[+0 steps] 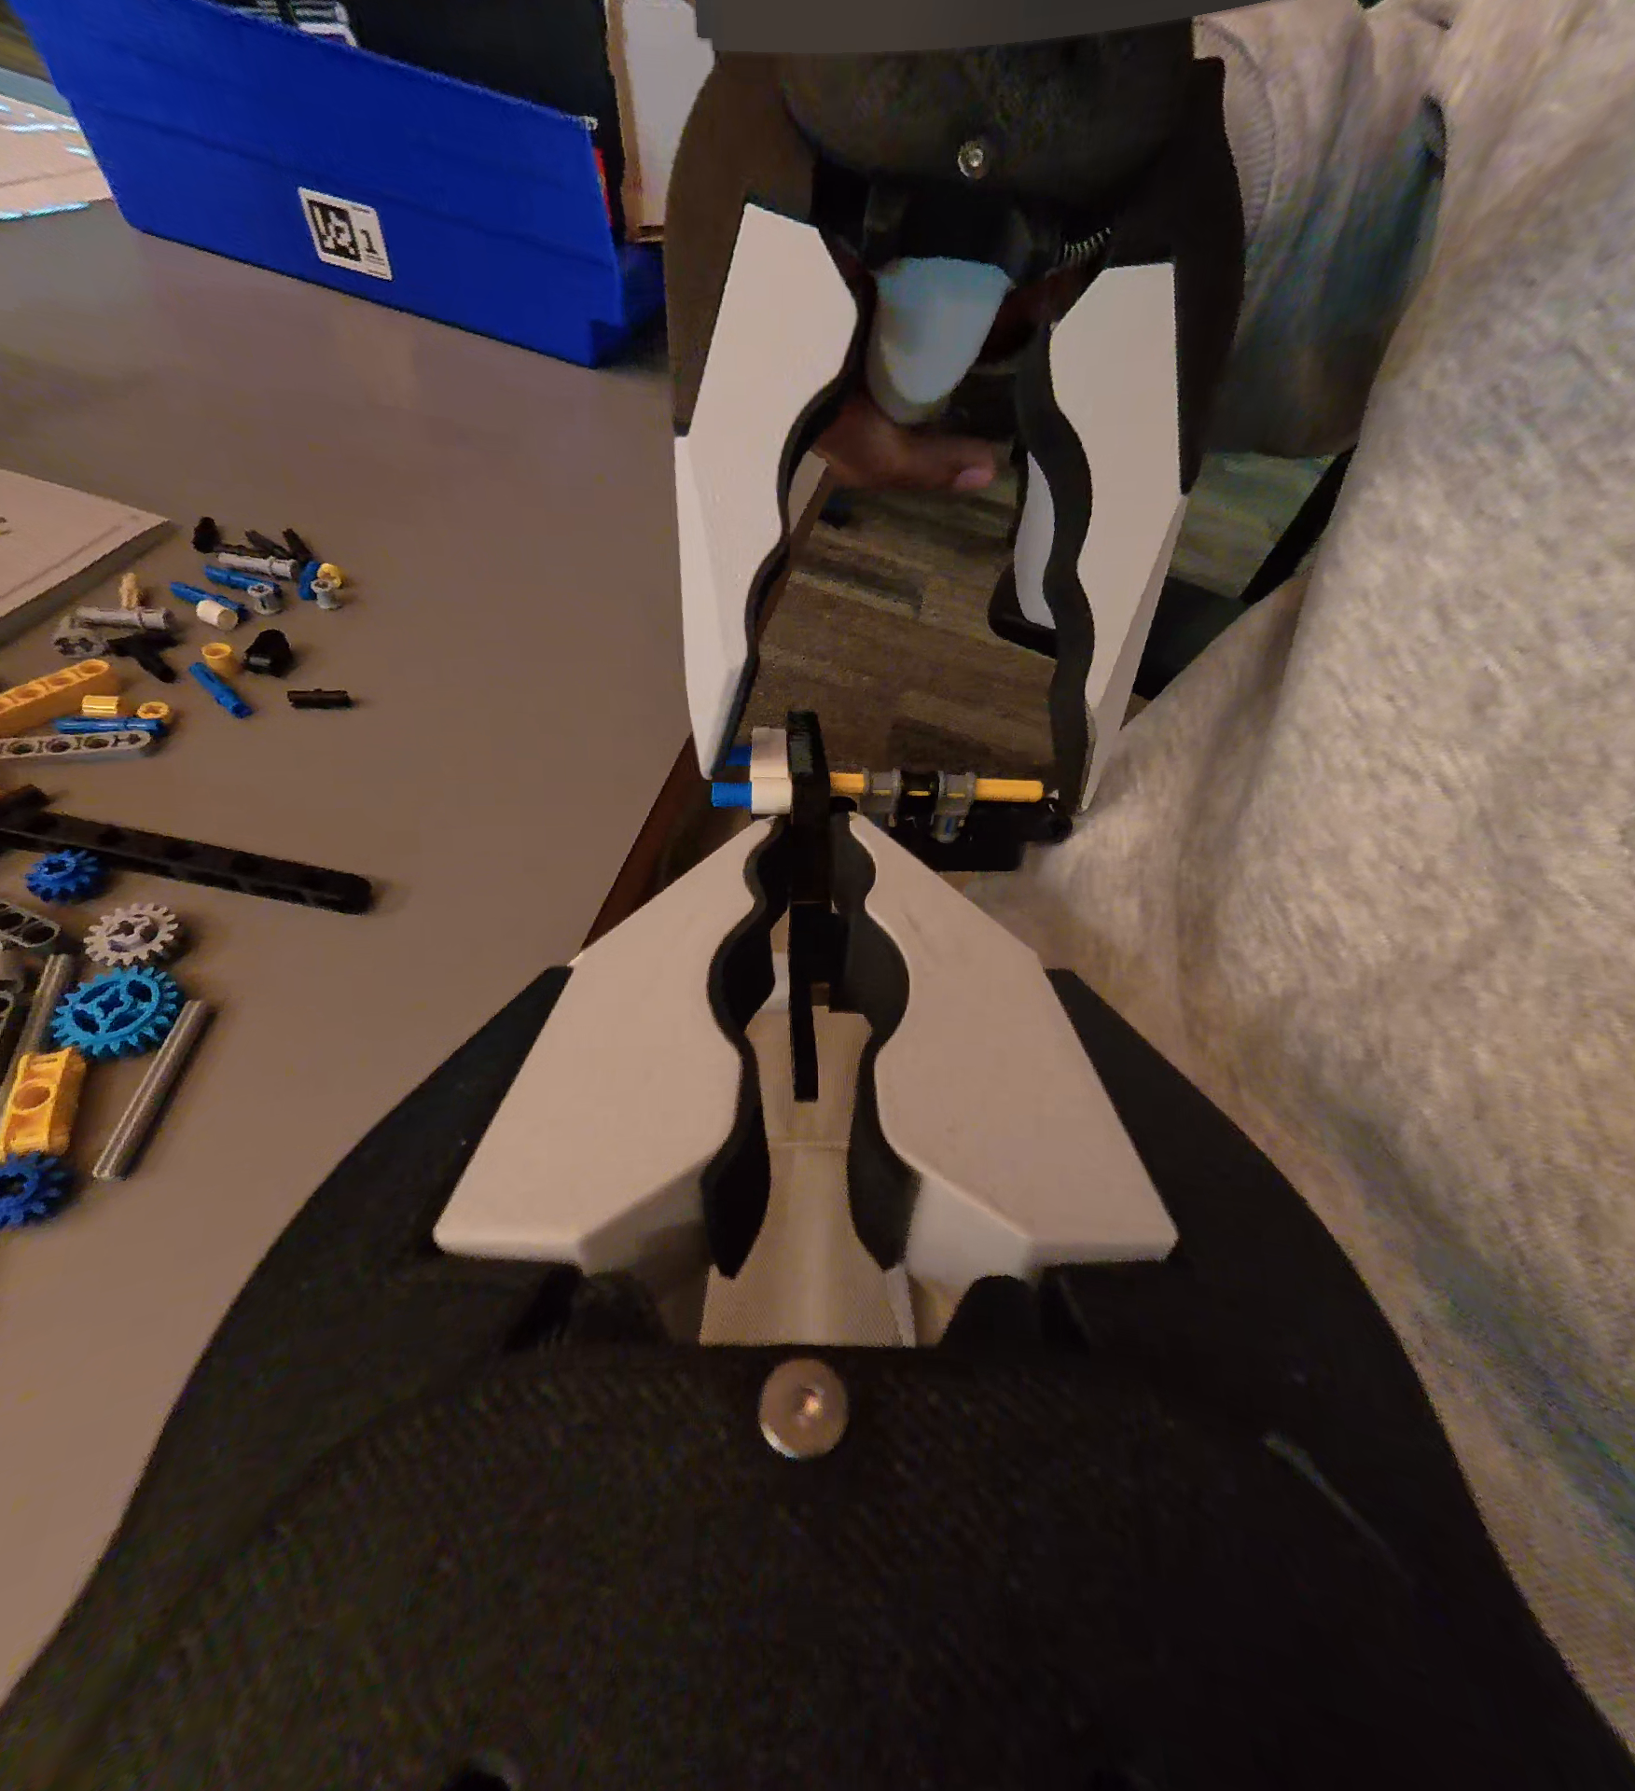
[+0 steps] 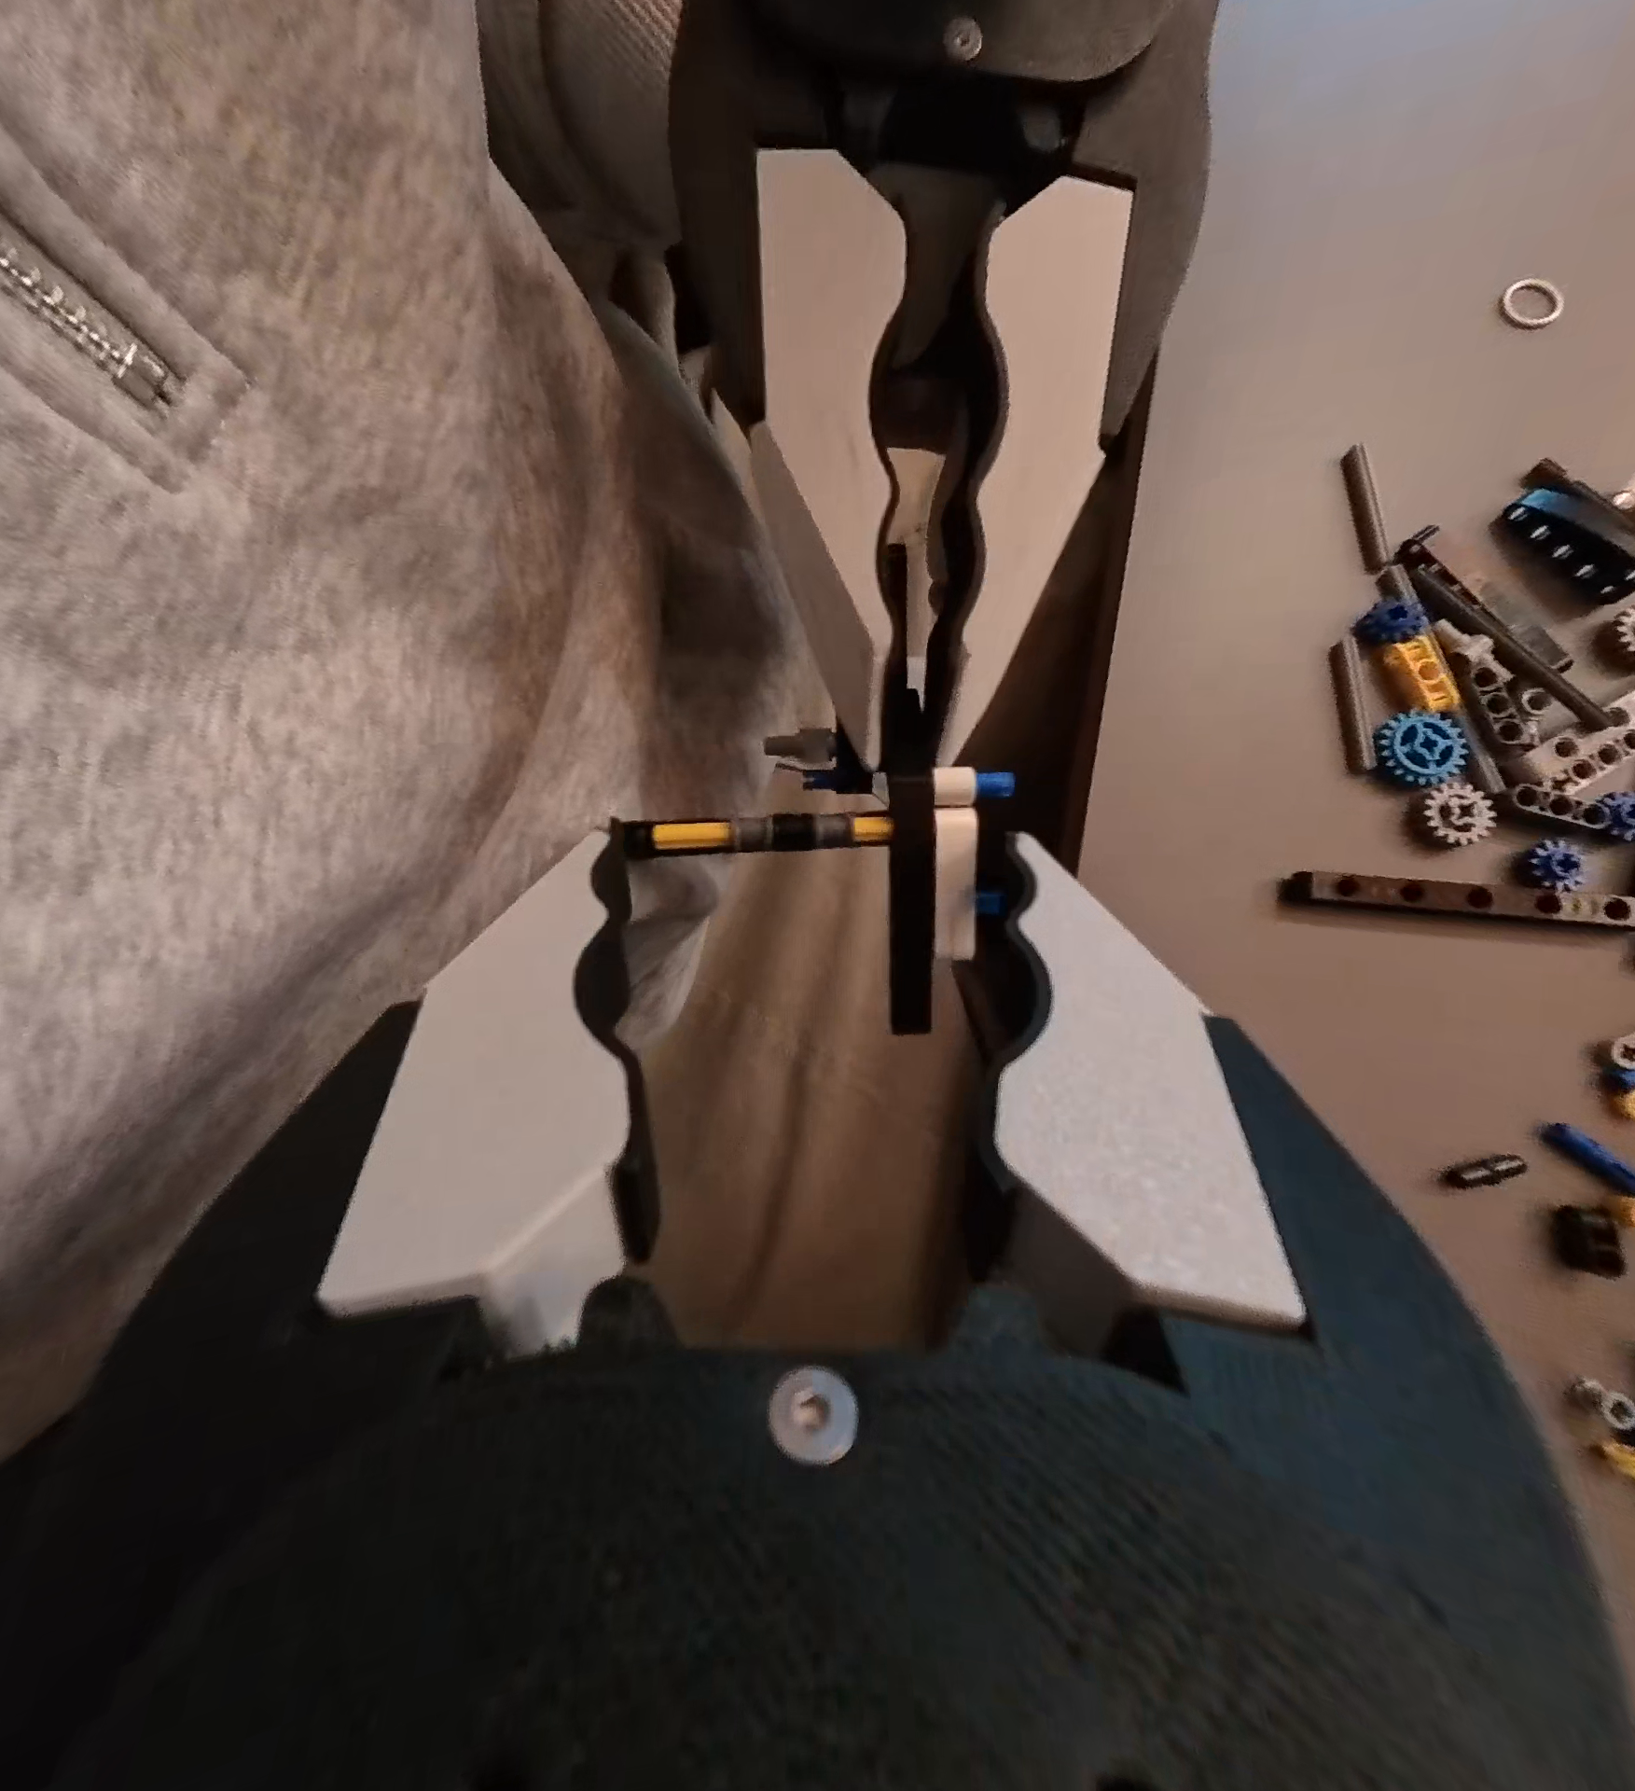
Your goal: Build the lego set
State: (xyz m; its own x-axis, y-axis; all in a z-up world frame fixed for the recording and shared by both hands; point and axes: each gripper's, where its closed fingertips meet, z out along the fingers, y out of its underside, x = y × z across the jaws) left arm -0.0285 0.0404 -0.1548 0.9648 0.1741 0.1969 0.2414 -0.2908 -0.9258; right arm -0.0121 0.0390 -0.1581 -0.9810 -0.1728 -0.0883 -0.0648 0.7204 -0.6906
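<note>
My left gripper (image 1: 808, 843) is shut on a thin black beam (image 1: 805, 930), held upright on edge between its pads. A yellow axle (image 1: 997, 787) with grey and black bushes sticks out sideways from the beam. A white connector (image 1: 770, 766) and blue pins (image 1: 728, 795) sit on the beam's other side. My right gripper (image 2: 813, 853) faces the left one with its jaws wide. Its tips touch the axle's end (image 2: 639, 833) on one side and the white connector (image 2: 957, 872) on the other. The left gripper (image 2: 910, 737) shows above in the right wrist view, and the right gripper (image 1: 891, 775) above in the left wrist view.
Loose parts lie on the grey table (image 1: 455, 485): a blue gear (image 1: 115, 1010), a long black beam (image 1: 212, 863), pins and yellow beams. A booklet (image 1: 9, 552) and a blue bin (image 1: 358, 165) stand farther back. A person's grey fleece (image 2: 212, 678) is close beside the grippers. A ring (image 2: 1532, 303) lies apart. The tips of both grippers are at nearly the same place. The blue gear (image 1: 115, 1010) sits 12 cm or so from the ends of my right fingers. The right camera catches it too, in the right wrist view (image 2: 1416, 741).
</note>
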